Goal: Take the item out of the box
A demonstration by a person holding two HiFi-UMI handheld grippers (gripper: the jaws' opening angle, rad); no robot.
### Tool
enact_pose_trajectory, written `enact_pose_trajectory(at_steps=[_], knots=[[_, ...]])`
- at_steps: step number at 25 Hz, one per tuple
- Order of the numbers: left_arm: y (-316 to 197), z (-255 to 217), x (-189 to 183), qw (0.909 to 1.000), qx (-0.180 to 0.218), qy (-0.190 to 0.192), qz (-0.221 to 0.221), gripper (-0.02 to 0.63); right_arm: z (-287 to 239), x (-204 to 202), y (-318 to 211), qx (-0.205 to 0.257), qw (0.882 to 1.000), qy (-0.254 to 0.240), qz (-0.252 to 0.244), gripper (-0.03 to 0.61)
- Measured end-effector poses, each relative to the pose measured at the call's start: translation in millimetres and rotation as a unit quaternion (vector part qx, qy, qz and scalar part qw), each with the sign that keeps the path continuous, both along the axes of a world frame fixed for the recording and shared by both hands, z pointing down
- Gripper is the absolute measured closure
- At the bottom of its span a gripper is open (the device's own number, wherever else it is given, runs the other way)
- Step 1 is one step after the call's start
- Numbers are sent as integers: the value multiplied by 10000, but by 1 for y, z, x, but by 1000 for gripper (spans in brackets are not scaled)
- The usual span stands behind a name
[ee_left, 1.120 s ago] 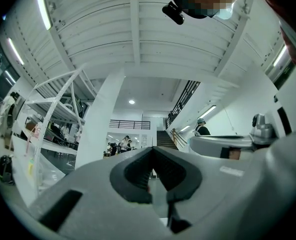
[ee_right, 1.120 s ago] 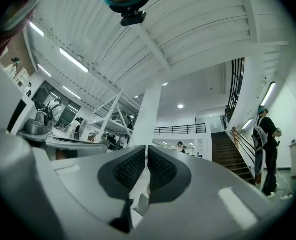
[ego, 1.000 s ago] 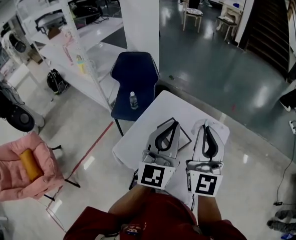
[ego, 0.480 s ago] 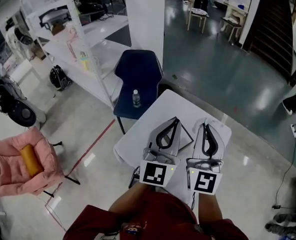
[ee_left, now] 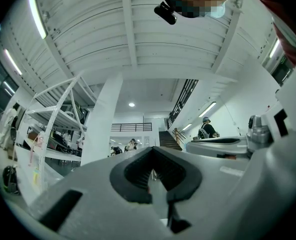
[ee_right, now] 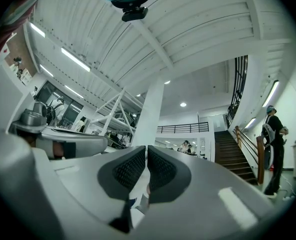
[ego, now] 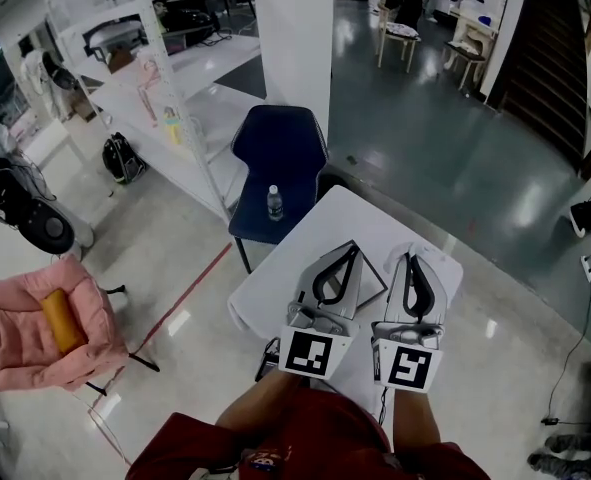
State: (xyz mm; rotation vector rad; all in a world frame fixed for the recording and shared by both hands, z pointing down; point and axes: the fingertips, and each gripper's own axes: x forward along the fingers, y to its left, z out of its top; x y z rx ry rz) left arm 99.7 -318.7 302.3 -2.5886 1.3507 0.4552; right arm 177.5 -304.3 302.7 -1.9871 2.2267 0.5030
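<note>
A flat box (ego: 373,272) with dark edges lies on the white table (ego: 345,213), mostly hidden under my left gripper (ego: 353,250); its contents are not visible. Both grippers hover side by side over the table, pointing away from me. The left gripper (ee_left: 152,151) has its tips together with nothing between them. My right gripper (ego: 409,258) is just to the right of the box, and its ribbed pads (ee_right: 130,169) almost touch, holding nothing. Both gripper views look out at the hall and ceiling, not at the box.
A blue chair (ego: 280,158) with a water bottle (ego: 274,203) on its seat stands at the table's far side. A white pillar (ego: 293,38) and white shelving (ego: 165,98) rise beyond. A pink seat (ego: 15,343) holding an orange roll (ego: 57,326) is at far left.
Both grippers stay side by side over the table with jaws unchanged. The head view has shifted a little, so the room sits slightly lower and to the right.
</note>
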Motion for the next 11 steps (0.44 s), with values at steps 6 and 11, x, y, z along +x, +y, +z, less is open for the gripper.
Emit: enact_pose_trajectory(at_steps=[6, 11], knots=[[-4, 1, -2, 10000, -29, 31, -15, 611, 3, 2, -6, -67, 10000, -23, 24, 565], [-4, 7, -2, 10000, -39, -3, 67, 611, 13, 0, -7, -132, 9998, 115, -9, 563]])
